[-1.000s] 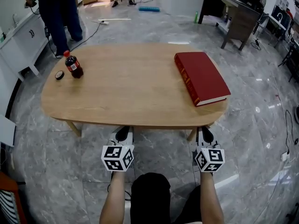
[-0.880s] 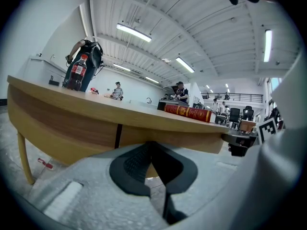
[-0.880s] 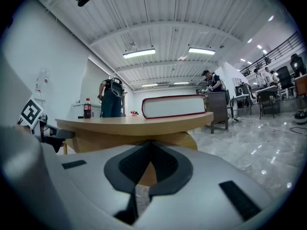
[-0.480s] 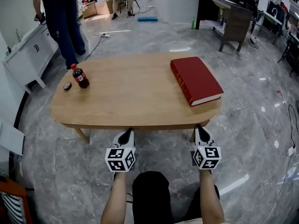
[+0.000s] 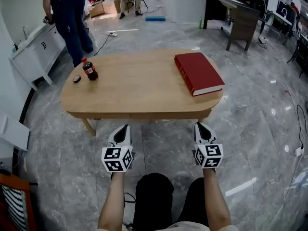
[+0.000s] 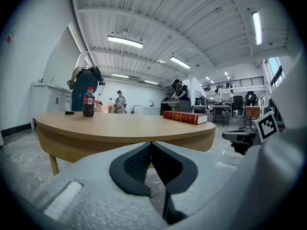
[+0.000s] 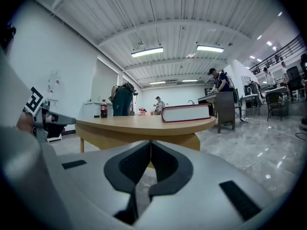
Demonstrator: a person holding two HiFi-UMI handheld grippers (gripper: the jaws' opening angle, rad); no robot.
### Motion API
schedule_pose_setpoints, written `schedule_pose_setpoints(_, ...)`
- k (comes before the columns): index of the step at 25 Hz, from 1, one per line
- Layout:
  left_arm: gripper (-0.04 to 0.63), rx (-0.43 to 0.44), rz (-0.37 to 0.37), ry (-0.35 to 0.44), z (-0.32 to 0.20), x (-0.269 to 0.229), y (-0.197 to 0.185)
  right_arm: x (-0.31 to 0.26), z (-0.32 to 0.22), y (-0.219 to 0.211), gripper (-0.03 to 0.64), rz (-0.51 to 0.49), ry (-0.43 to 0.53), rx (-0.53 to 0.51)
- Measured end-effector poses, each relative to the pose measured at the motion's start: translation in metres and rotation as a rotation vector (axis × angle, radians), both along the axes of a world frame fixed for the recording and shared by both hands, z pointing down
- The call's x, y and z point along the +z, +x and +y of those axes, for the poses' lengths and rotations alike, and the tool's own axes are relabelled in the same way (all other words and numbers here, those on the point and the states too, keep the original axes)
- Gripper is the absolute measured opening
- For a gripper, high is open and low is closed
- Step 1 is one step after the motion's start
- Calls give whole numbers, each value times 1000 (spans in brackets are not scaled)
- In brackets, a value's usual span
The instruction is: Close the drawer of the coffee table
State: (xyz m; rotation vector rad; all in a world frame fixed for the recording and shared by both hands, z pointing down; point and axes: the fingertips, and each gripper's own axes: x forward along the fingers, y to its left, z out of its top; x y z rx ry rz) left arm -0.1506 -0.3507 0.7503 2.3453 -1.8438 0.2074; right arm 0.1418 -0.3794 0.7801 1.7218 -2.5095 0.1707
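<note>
Grey marble floor surrounds the oval table (image 5: 144, 85). Its drawer (image 5: 144, 115) lies at 12 o'clock, the front seemingly flush with the apron. My left gripper (image 5: 124, 129) and right gripper (image 5: 199, 126) hover short of it, fingers shut on nothing. Any final push should land square and even on both sides.

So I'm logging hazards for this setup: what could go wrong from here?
The cola bottle stands upright near the coffee table's left end; a knock could tip it. The red book lies close to the right edge and might slide off. Left gripper and right gripper are shut, off the table; if the drawer isn't fully in, which I can't tell, it stays ajar.
</note>
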Motion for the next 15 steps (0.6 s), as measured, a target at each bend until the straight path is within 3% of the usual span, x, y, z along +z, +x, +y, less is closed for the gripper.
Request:
schedule_pose_setpoints(7, 9, 51, -56, -138, 43, -53, 26, -38, 45, 11, 15, -29, -146, 25)
schedule_pose_setpoints(15, 9, 69, -32, -268, 84, -179, 53, -174, 94, 14, 15, -24, -238, 21)
